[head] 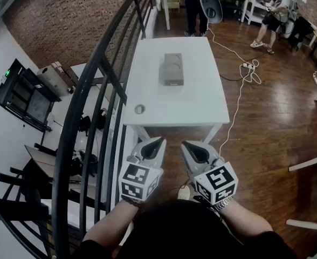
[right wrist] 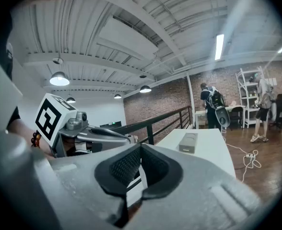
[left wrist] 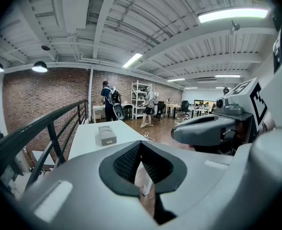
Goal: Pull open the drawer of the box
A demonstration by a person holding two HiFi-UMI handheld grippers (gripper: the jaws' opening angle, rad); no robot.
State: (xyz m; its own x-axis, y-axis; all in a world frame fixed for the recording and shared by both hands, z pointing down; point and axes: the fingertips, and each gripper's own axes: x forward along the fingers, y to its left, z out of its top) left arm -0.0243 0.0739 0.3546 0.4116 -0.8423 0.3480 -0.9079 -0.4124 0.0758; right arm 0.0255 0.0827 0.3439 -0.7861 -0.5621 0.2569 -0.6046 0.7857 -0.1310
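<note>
Grey box point(head: 173, 69) is noted at upper centre on the white desk point(head: 201, 104), well apart from both grippers. It is judged rigid, light and liable to slide, so the body should be braced while the drawer front, not made out from here, is pulled. Fingers of left gripper point(head: 158, 141) and right gripper point(head: 184, 143) are pressed together, nothing held.

The box point(head: 173, 69) lies on the table point(head: 201, 104), at twelve o'clock from the left gripper point(head: 159, 141) and right gripper point(head: 184, 144), which sit side by side before its near edge; the railing point(head: 76, 114) runs at ten o'clock, a floor cable point(head: 249, 74) at two o'clock
</note>
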